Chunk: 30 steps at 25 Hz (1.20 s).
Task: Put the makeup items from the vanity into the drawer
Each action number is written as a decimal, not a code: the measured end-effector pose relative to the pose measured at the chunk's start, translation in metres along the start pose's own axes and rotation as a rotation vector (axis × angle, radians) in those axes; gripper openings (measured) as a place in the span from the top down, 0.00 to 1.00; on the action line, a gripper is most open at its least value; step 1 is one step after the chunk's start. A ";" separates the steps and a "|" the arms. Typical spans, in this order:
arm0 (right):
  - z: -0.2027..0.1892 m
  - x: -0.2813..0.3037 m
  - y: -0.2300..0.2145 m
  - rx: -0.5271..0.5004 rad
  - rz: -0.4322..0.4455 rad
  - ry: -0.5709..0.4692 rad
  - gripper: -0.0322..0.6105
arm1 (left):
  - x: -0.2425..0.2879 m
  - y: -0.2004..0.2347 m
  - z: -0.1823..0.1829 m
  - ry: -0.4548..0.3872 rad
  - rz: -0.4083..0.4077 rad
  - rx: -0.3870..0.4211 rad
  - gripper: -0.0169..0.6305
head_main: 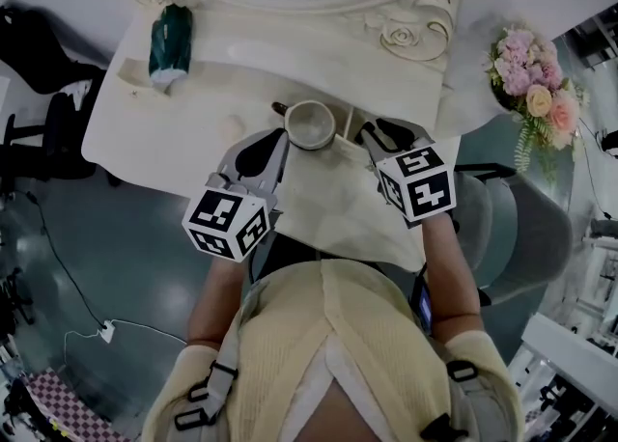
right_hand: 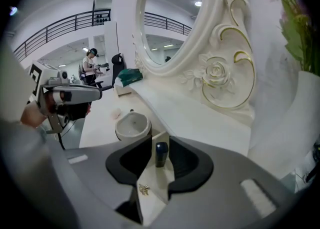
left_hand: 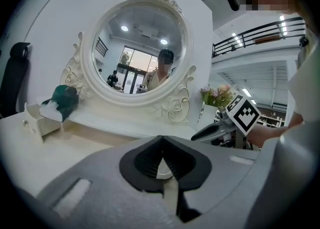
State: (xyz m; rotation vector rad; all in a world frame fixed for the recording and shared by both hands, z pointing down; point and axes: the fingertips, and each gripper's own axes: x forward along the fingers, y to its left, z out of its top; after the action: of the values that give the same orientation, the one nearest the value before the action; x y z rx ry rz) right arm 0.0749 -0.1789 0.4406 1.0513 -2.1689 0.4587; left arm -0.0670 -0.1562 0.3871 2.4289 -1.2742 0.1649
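Note:
My right gripper [head_main: 375, 138] [right_hand: 161, 157] points down over the back right corner of the open drawer [head_main: 333, 208], shut on a small dark blue tube [right_hand: 161, 153] that stands upright between its pads. Below it, a tiny gold piece [right_hand: 144, 189] lies on the drawer's pale bottom [right_hand: 152, 208]. My left gripper [head_main: 274, 147] [left_hand: 161, 159] hovers at the drawer's back left, just short of a white round bowl [head_main: 309, 124] [right_hand: 132, 125] on the vanity top [head_main: 164, 131]. Its jaws meet at the tips with nothing held. A small dark item [head_main: 280, 107] lies beside the bowl.
A round ornate mirror [left_hand: 137, 48] stands at the back of the vanity. A green tissue pack [head_main: 170, 44] [left_hand: 62, 102] sits on a small white box [left_hand: 40, 120] at the left. Pink flowers in a vase [head_main: 531, 78] and a grey chair [head_main: 512, 223] are to the right.

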 end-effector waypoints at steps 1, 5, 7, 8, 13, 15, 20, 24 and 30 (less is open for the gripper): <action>0.003 -0.003 0.001 -0.001 0.004 -0.014 0.77 | -0.003 0.001 0.001 -0.006 0.007 -0.001 0.97; 0.022 -0.018 0.010 0.002 0.036 -0.091 0.77 | -0.019 0.008 0.007 -0.033 0.048 -0.003 0.97; 0.035 -0.027 0.018 -0.001 0.060 -0.139 0.77 | -0.029 0.013 0.009 -0.048 0.076 -0.004 0.97; 0.041 -0.032 0.021 -0.006 0.070 -0.162 0.77 | -0.034 0.016 0.010 -0.055 0.090 -0.006 0.97; 0.070 -0.050 0.042 -0.048 0.122 -0.252 0.77 | -0.057 0.030 0.012 -0.085 0.167 -0.021 0.97; 0.080 -0.054 0.052 -0.064 0.148 -0.282 0.77 | -0.067 0.036 0.012 -0.098 0.198 -0.028 0.97; 0.102 -0.059 0.072 -0.100 0.202 -0.337 0.77 | -0.090 0.048 0.015 -0.134 0.267 -0.034 0.97; 0.115 -0.054 0.092 -0.148 0.237 -0.352 0.77 | -0.109 0.057 0.016 -0.160 0.315 -0.039 0.97; 0.131 -0.041 0.128 -0.247 0.290 -0.370 0.75 | -0.133 0.066 0.012 -0.178 0.378 -0.050 0.97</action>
State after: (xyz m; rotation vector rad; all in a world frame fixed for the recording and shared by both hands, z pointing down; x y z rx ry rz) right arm -0.0623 -0.1517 0.3162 0.7304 -2.6428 0.1192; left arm -0.1980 -0.0928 0.3576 2.1773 -1.7871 0.0183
